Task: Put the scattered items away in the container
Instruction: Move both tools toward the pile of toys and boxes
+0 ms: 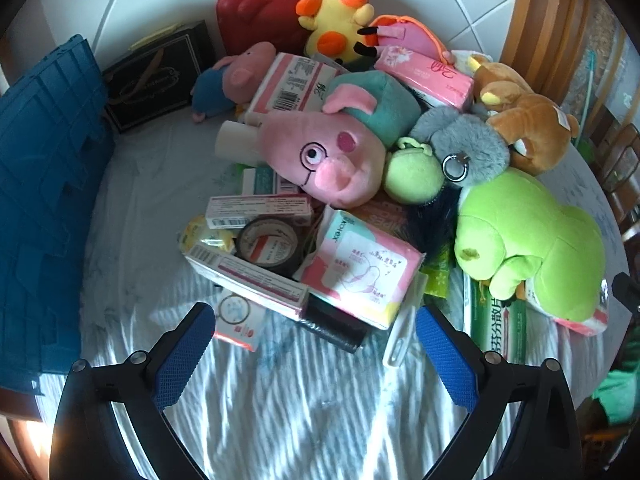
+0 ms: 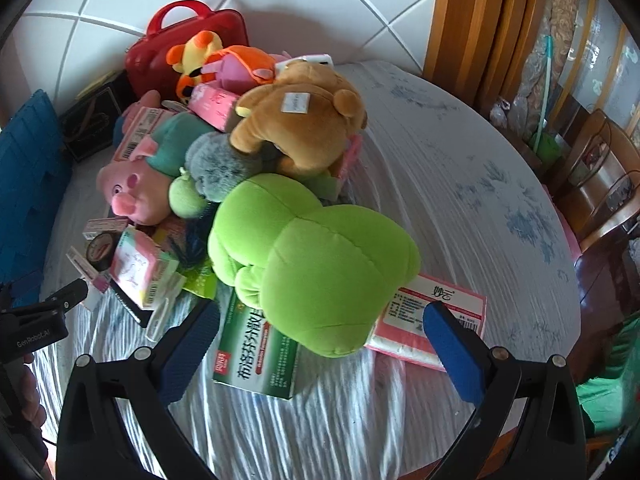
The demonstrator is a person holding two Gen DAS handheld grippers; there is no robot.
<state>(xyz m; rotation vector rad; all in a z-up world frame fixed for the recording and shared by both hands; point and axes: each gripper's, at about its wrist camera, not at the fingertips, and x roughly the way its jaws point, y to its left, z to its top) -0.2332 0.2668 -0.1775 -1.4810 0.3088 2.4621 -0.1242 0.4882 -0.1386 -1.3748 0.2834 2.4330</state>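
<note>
A pile of toys and packets lies on a cloth-covered table. A green plush (image 1: 528, 244) (image 2: 312, 260) lies at the pile's right, on a green medicine box (image 2: 256, 348) and a pink packet (image 2: 432, 320). A pink pig plush (image 1: 324, 156) (image 2: 132, 192), a brown bear (image 1: 524, 120) (image 2: 304, 128), a tape roll (image 1: 268, 246) and a pink pad packet (image 1: 360, 272) are in the pile. The blue container (image 1: 44, 200) (image 2: 24, 184) stands at the left. My left gripper (image 1: 312, 328) is open, just before the packets. My right gripper (image 2: 320, 320) is open, its fingers either side of the green plush.
A red case (image 1: 276, 4) (image 2: 180, 44), a yellow plush (image 1: 340, 24) and a black box (image 1: 156, 76) stand at the back by the tiled wall. A wooden post (image 2: 476, 20) and chairs (image 2: 600, 184) are to the right of the table edge.
</note>
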